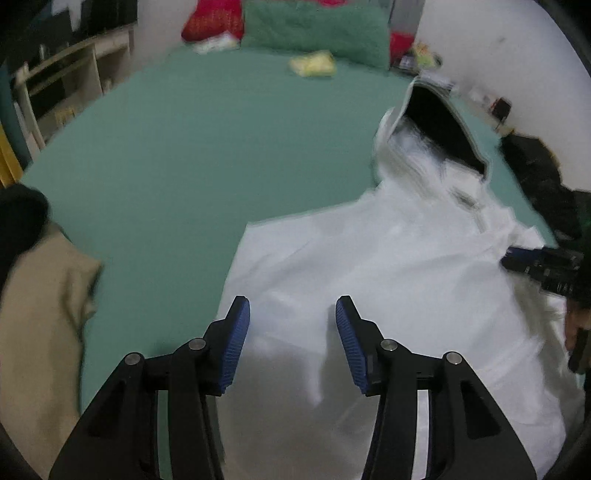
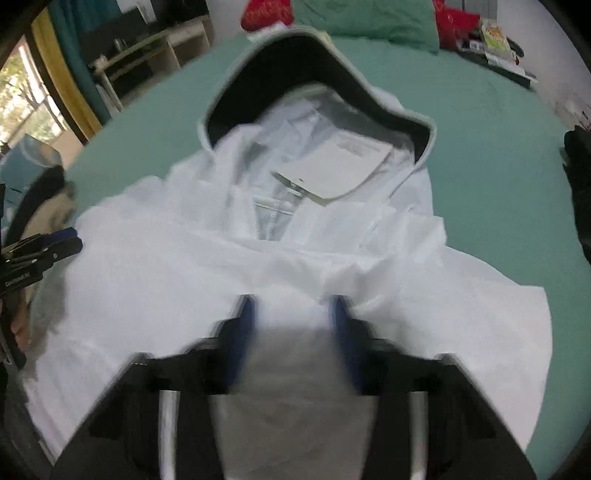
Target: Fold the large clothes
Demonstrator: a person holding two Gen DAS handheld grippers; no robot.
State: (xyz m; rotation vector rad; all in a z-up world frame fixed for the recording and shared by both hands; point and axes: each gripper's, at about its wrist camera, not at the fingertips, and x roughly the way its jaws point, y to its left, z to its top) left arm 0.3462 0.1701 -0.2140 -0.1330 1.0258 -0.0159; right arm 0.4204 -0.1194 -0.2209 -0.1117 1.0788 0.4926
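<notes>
One white hooded jacket (image 2: 229,266) with a dark-lined hood lies flat on the green-sheeted bed (image 1: 177,155), its long axis running from the hem near the cameras to the hood, which points toward the one green pillow (image 1: 314,29). Two grippers hover over it: the left gripper (image 1: 292,343) has its blue-padded fingers spread; the right gripper (image 2: 293,332), blurred, shows a gap over the cloth, pinching nothing. One beige garment (image 1: 40,325) lies left.
</notes>
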